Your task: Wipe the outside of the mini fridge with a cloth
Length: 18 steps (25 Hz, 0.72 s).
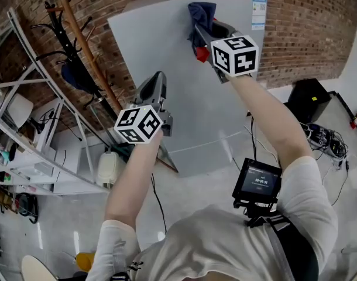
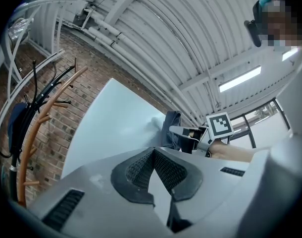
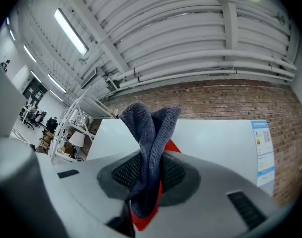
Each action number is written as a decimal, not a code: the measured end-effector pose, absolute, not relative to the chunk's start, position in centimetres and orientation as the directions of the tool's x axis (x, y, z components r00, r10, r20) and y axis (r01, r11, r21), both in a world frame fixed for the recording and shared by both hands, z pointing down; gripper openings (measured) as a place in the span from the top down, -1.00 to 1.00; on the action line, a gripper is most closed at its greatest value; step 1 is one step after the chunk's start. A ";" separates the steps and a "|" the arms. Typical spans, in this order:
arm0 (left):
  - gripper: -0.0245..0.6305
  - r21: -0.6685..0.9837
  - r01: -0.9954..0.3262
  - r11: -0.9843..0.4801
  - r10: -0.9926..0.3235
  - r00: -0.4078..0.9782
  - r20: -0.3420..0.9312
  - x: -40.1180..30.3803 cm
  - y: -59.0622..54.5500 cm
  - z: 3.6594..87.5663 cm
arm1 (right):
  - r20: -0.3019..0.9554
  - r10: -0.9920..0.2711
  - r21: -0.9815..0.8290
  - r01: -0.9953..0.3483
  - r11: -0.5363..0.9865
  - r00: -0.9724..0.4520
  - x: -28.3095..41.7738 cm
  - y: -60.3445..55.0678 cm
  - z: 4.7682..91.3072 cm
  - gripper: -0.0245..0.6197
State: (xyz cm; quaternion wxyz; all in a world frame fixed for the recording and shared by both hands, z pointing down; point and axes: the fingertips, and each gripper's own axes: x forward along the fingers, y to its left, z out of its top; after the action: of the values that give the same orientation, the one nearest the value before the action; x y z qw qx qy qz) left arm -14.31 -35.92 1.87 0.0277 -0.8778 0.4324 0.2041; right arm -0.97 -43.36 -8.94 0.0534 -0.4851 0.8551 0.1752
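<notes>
We see the mini fridge (image 1: 167,45) standing against the brick wall (image 1: 307,28). It shows us a broad, flat, pale grey-white face that is smooth and faintly glossy. A thin seam crosses its lower part in the head view. A blue-and-white energy label (image 1: 259,12) sits in its upper corner on our right.

Our right gripper (image 1: 203,31) is raised high, near the fridge's top edge. Its jaws are clamped on the cloth (image 1: 202,13), a dark blue, fuzzy rag. In the right gripper view the cloth is folded double between the ribbed pads, and its two lobes stick out past the tips. A red piece shows beneath it between the jaws; we cannot tell what that is. In the left gripper view the bunched cloth appears to lie against the fridge's face, though we cannot be sure of contact.

Our left gripper (image 1: 157,81) hangs lower and to the left, in front of the fridge's middle. Its jaws are closed tip to tip with nothing between them.

A wooden coat rack (image 1: 79,51) leans by the wall left of the fridge.
</notes>
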 end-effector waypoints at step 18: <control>0.92 0.101 -0.706 -0.701 -0.682 0.622 -0.385 -4.2 -39.8 0.8 | -0.274 -0.883 0.238 -0.917 0.321 -0.380 13.5 -47.0 -8.9 0.66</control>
State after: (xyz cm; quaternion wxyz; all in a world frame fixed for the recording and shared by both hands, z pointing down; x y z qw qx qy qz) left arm -4.23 -39.75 0.85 0.0302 -0.9001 0.3854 0.2011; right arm 13.51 -47.03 -8.90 0.0470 -0.5546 0.8113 0.1787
